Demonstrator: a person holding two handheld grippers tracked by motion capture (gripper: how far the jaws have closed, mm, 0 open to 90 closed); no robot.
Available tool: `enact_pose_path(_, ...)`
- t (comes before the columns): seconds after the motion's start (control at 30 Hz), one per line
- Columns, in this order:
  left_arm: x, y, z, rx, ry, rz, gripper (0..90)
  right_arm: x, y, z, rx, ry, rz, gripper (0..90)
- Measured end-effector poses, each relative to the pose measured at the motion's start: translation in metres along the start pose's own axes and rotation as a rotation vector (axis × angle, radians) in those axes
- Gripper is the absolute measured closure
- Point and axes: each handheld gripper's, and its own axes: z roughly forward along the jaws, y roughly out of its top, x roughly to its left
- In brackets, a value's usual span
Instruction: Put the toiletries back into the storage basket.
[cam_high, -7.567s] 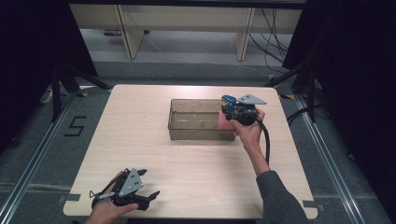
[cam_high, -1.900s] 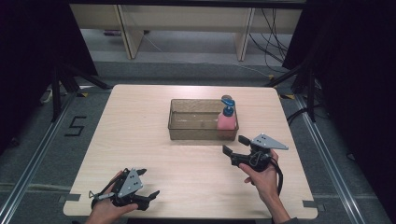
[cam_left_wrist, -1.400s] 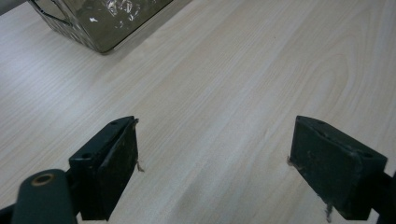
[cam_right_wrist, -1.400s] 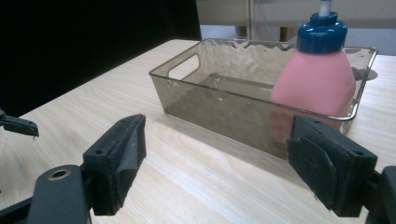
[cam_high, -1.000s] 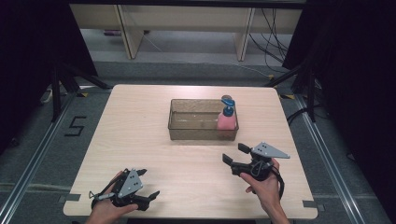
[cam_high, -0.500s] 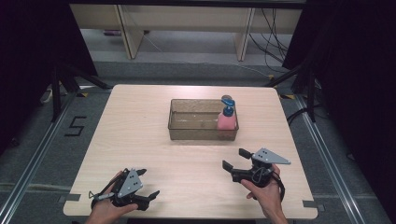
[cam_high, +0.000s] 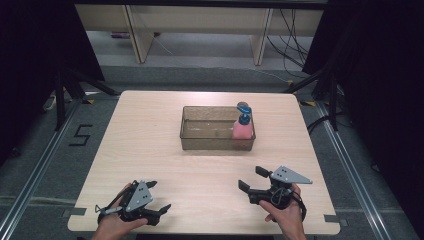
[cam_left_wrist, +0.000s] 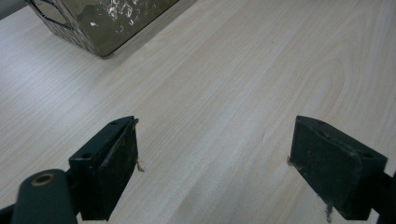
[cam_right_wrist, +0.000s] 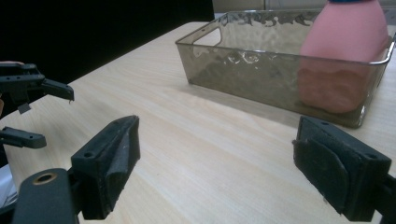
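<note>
A smoky clear plastic bin (cam_high: 210, 131) sits at the middle of the pale wooden table (cam_high: 145, 135). A pink bottle (cam_high: 242, 130) with a blue pump cap stands upright in the bin's right end. My right gripper (cam_high: 251, 178) hovers near the table's front edge, right of centre. It is open, its jaws have just been opening, and nothing is between them. In the right gripper view the bin (cam_right_wrist: 243, 70) and bottle (cam_right_wrist: 345, 60) lie ahead of the right gripper (cam_right_wrist: 215, 172). My left gripper (cam_high: 159, 196) rests open and empty at the front left.
The left gripper view looks past the left gripper (cam_left_wrist: 215, 168) over bare wood to a corner of the bin (cam_left_wrist: 102, 23). The left gripper (cam_right_wrist: 32, 107) appears at the left of the right gripper view. Dark floor and shelf legs surround the table.
My right gripper has left the bottle standing in the bin and drawn back to the front edge, creeping slightly nearer in the last second. The left gripper has stayed put.
</note>
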Motion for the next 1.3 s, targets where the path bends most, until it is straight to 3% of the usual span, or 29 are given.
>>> enact_pose_path(0.13, 0.0, 0.0, 0.0, -0.002, 0.001, 0.0, 14.9, 0.002, -0.003, -0.002, 0.012, 0.009, -0.005, 15.7)
enact_pose_path(0.17, 0.0, 0.0, 0.0, 0.004, 0.003, 0.006, 14.9, 0.006, -0.004, -0.003, 0.014, 0.011, 0.026, 15.7)
enact_pose_path(0.2, 0.0, 0.0, 0.0, 0.005, 0.003, 0.007, 14.9, 0.004, -0.004, -0.004, 0.021, 0.002, -0.006, 15.7)
enact_pose_path(0.27, 0.0, 0.0, 0.0, -0.006, 0.005, 0.001, 14.8, 0.004, -0.006, -0.004, 0.019, 0.0, -0.024, 15.7)
enact_pose_path(0.3, -0.001, 0.0, 0.0, -0.009, 0.004, -0.003, 14.9, 0.005, -0.007, -0.005, 0.026, -0.004, -0.025, 15.7)
enact_pose_path(0.33, 0.0, 0.0, 0.0, -0.006, 0.0, 0.003, 14.9, 0.007, -0.008, -0.006, 0.041, -0.004, 0.007, 15.6)
enact_pose_path(0.43, 0.0, 0.0, 0.0, -0.008, 0.001, 0.002, 14.9, 0.005, -0.009, -0.008, 0.03, 0.001, -0.027, 15.6)
enact_pose_path(0.5, -0.001, 0.0, 0.0, -0.008, -0.001, 0.001, 14.9, 0.008, -0.01, -0.01, 0.041, 0.009, 0.021, 15.5)
enact_pose_path(0.53, -0.001, 0.0, 0.0, -0.009, -0.001, -0.001, 14.8, 0.006, -0.011, -0.009, 0.029, 0.006, -0.009, 15.5)
enact_pose_path(0.6, -0.002, 0.0, 0.001, -0.029, -0.001, -0.023, 14.9, 0.008, -0.012, -0.01, 0.049, 0.003, 0.014, 15.5)
enact_pose_path(0.67, -0.002, 0.0, 0.001, -0.028, -0.002, -0.023, 14.9, 0.007, -0.013, -0.011, 0.037, 0.007, -0.017, 15.5)
enact_pose_path(0.7, -0.001, 0.0, 0.0, -0.008, -0.001, 0.001, 14.9, 0.007, -0.014, -0.012, 0.043, 0.011, -0.012, 15.5)
enact_pose_path(0.73, -0.001, 0.0, 0.0, -0.008, 0.0, 0.0, 14.9, 0.009, -0.014, -0.013, 0.042, 0.01, 0.004, 15.5)
enact_pose_path(0.77, -0.002, 0.0, 0.001, -0.02, 0.001, -0.015, 14.8, 0.008, -0.015, -0.013, 0.038, 0.015, -0.014, 15.6)
enact_pose_path(1.0, -0.002, 0.0, 0.001, -0.026, -0.001, -0.021, 14.9, 0.009, -0.018, -0.016, 0.056, -0.012, -0.053, 15.5)
enact_pose_path(1.07, -0.002, 0.0, 0.001, -0.027, -0.002, -0.022, 14.9, 0.009, -0.019, -0.016, 0.056, -0.011, -0.053, 15.5)
enact_pose_path(1.1, -0.002, 0.0, 0.001, -0.027, -0.002, -0.022, 14.9, 0.011, -0.019, -0.017, 0.06, -0.013, -0.025, 15.5)
enact_pose_path(1.23, -0.002, 0.0, 0.001, -0.028, -0.002, -0.022, 14.9, 0.01, -0.02, -0.022, 0.075, -0.014, -0.039, 15.5)
enact_pose_path(1.3, -0.002, 0.0, 0.001, -0.029, -0.002, -0.022, 14.9, 0.012, -0.021, -0.023, 0.074, -0.014, -0.02, 15.6)
